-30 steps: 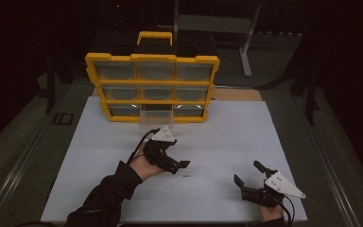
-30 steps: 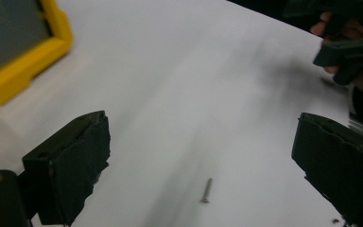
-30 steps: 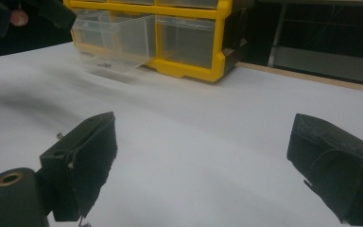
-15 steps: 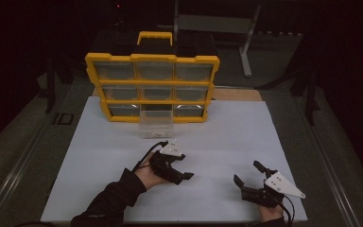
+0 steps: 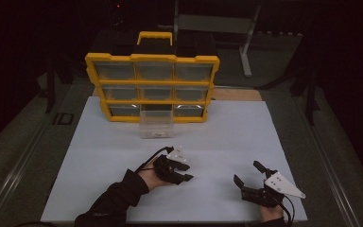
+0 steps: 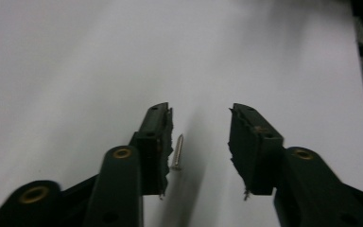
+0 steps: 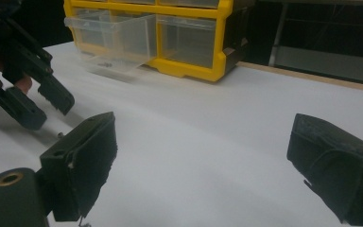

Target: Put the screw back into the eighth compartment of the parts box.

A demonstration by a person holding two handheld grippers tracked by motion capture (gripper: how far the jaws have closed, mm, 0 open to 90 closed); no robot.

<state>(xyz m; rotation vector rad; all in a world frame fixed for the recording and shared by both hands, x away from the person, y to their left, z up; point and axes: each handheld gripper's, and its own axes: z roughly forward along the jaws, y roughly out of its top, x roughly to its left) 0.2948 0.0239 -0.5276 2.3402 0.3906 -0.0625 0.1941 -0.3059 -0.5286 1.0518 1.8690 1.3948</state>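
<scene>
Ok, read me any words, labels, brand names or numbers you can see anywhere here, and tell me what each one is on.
None can be read.
Yellow drawer organizer: no label or brand mark shows on its frame or its clear drawers.
Pulled-out clear drawer: no writing.
Screw between the left tongs: no marking legible.
Right tongs: its grey plate looks plain.
White table surface: unmarked.
</scene>
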